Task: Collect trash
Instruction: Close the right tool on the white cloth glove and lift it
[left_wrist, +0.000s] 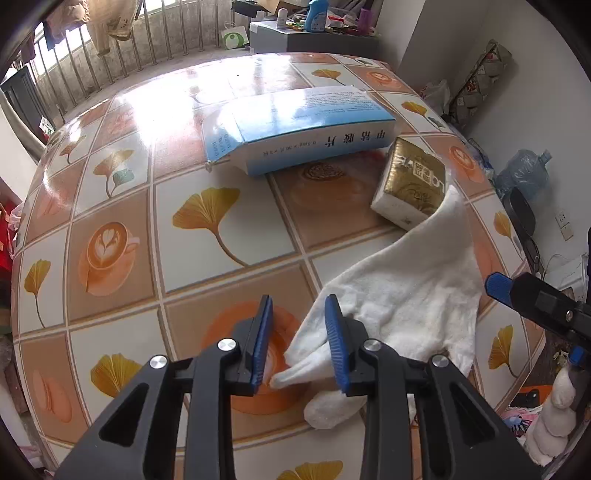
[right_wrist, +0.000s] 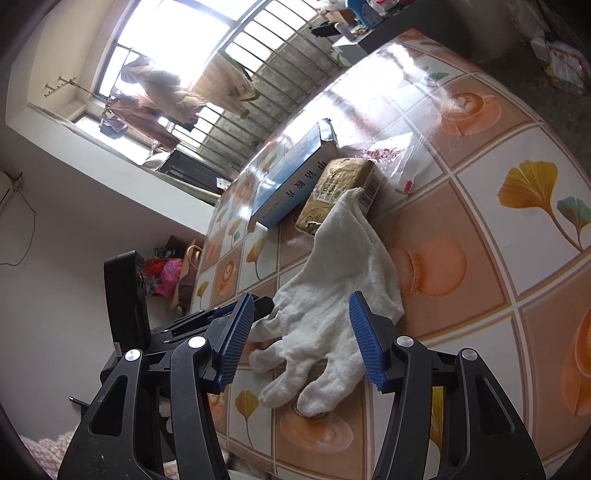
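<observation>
The left gripper (left_wrist: 298, 339) has its fingers released, with a fingertip of the white glove (left_wrist: 406, 295) lying between them. The right gripper (right_wrist: 303, 339) is spread wide over the glove on the bench (left_wrist: 221, 221), grasping nothing.

Fuzzy white cloth glove (left_wrist: 406, 295), glossy tablecloth (left_wrist: 229, 103), shiny cardboard box (left_wrist: 306, 125).

A limp white cotton glove (right_wrist: 332, 295) lies mid-frame on the tiled-pattern tablecloth (right_wrist: 480, 229). The right gripper (right_wrist: 301, 336), blue-padded jaws apart, straddles it. A gold tissue pack (right_wrist: 340, 188) lies above.
</observation>
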